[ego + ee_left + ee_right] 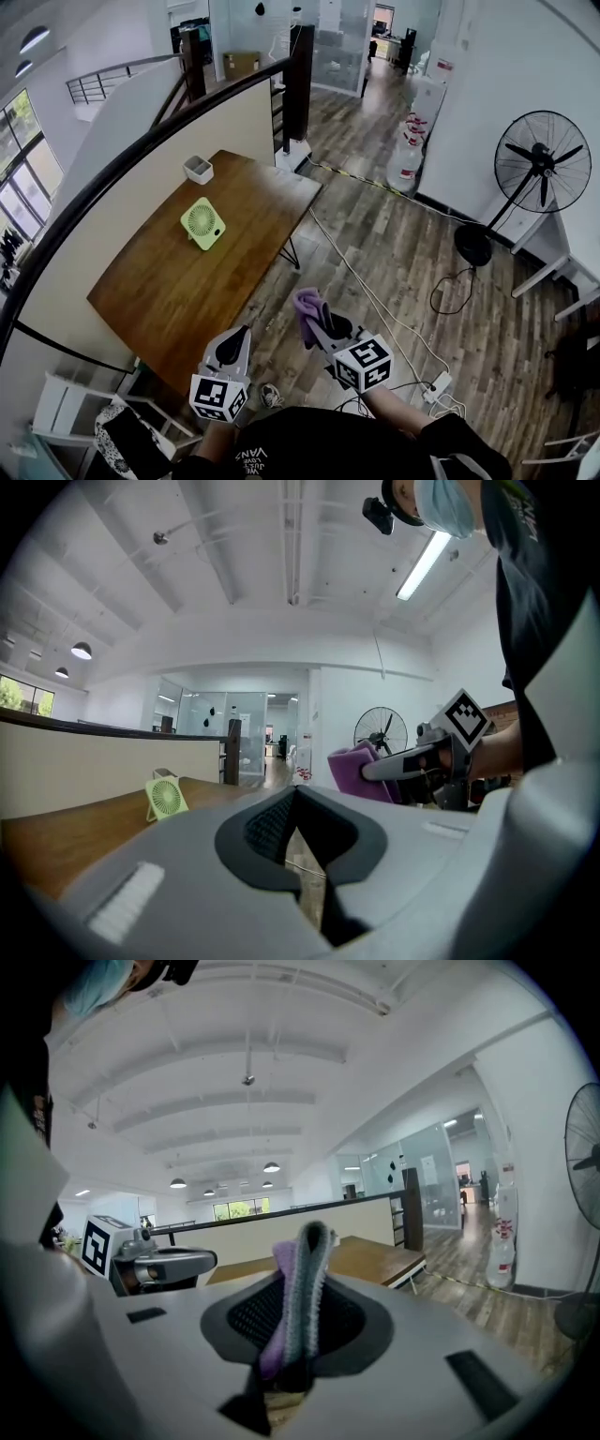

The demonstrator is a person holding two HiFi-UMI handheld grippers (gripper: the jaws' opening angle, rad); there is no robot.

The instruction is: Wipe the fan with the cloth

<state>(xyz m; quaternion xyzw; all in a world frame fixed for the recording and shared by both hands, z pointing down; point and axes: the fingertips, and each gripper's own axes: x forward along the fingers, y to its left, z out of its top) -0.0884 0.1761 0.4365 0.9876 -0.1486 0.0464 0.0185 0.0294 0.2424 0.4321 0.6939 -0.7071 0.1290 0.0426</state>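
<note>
we had both grippers out in front of us, roughly level and side by side, left gripper [238, 336] with jaws pressed together and nothing in them, right gripper [319, 328] clamped on the purple cloth [307, 305], both tipped slightly down

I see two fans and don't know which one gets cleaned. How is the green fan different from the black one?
The green fan is small and sits on the wooden table. The black fan is much bigger and stands on the floor on a tall pole. The green fan has a squarish frame, while the black fan has a round wire cage. Both stand upright, and no gripper touches either.
</note>
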